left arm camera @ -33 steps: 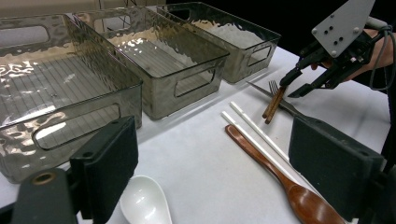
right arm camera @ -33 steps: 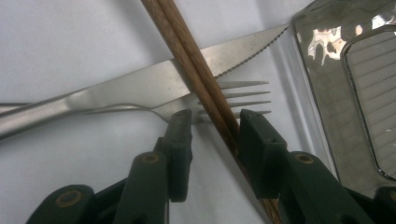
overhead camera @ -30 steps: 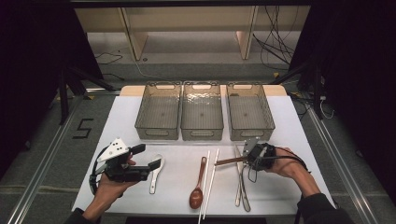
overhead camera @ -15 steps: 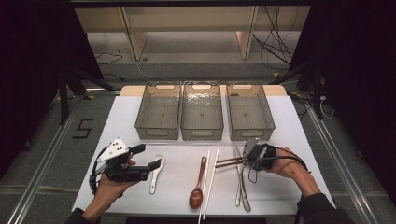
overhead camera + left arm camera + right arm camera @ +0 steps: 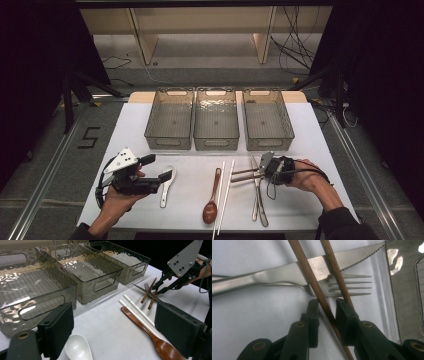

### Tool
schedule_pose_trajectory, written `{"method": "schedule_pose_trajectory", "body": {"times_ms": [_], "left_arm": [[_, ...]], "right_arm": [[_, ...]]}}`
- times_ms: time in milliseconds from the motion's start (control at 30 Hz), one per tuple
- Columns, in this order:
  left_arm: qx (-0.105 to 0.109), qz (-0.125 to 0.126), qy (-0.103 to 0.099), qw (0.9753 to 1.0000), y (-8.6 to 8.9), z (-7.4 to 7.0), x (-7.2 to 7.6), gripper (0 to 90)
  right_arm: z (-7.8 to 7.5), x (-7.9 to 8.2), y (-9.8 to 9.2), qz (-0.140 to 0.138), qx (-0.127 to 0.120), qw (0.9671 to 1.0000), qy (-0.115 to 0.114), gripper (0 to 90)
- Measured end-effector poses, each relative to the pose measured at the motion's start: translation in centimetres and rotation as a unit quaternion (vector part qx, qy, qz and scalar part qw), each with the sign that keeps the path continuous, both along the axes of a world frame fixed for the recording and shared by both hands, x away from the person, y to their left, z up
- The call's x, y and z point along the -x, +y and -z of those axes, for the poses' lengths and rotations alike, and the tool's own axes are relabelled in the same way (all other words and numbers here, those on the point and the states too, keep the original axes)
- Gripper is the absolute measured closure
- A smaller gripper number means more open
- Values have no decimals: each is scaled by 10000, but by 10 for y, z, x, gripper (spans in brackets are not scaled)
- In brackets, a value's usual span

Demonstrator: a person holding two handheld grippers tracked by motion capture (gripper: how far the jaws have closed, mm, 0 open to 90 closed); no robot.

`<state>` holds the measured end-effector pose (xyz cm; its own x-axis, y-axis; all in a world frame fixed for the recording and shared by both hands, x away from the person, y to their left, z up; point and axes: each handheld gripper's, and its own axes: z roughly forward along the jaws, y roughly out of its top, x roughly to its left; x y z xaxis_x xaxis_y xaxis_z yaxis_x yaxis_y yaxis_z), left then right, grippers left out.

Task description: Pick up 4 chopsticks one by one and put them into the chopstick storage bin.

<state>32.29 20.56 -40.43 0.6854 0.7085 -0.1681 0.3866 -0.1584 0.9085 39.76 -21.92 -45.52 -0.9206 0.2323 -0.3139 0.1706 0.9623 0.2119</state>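
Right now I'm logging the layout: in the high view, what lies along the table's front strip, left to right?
Left gripper → white ceramic spoon → brown wooden spoon → white chopsticks → brown wooden chopsticks → right gripper.

High view: fixed above the near edge of the white desk [image 5: 320,150], facing forward and down. Left gripper view: low near the left edge, looking across. Right gripper view: very close. All share the brown wooden chopsticks [image 5: 246,173] [image 5: 149,293] [image 5: 312,282] crossing the steel table knife [image 5: 258,192] [image 5: 140,288] [image 5: 274,275].
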Motion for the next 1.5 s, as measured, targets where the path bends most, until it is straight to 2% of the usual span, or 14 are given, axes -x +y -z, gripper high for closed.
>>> {"method": "schedule_pose_trajectory", "body": {"times_ms": [167,400,567,700,767,933,1033,1133,1333,1433,1500], "left_arm": [[-3,2,2,10000,0,0,0,152],[-1,4,3,10000,0,0,0,152],[-2,7,6,10000,0,0,0,151],[-4,13,9,10000,0,0,0,151],[-9,25,17,10000,0,0,0,152],[-67,107,119,9998,-3,1,-1,152],[-164,178,177,9996,-6,1,-3,155],[-403,290,223,9985,-11,2,-3,154],[-596,429,297,9969,-24,-1,-7,155],[-839,580,383,9941,-34,-3,-11,155],[-1052,658,346,9917,-43,-2,-12,156]], "right_arm": [[0,2,0,-164,124,9998,-2,767],[-2,9,1,-597,306,9977,57,832],[-2,13,0,-869,294,9957,89,850],[-5,15,1,-947,270,9951,39,853],[-9,18,3,-990,155,9950,15,853],[-15,21,6,-1054,130,9943,-78,853],[-19,23,9,-1050,74,9943,-162,853],[-22,25,14,-1062,100,9941,-196,853],[-29,28,22,-1094,43,9936,-277,853],[-32,30,26,-1133,71,9930,-319,853],[-33,32,29,-1163,60,9926,-347,853]]}}
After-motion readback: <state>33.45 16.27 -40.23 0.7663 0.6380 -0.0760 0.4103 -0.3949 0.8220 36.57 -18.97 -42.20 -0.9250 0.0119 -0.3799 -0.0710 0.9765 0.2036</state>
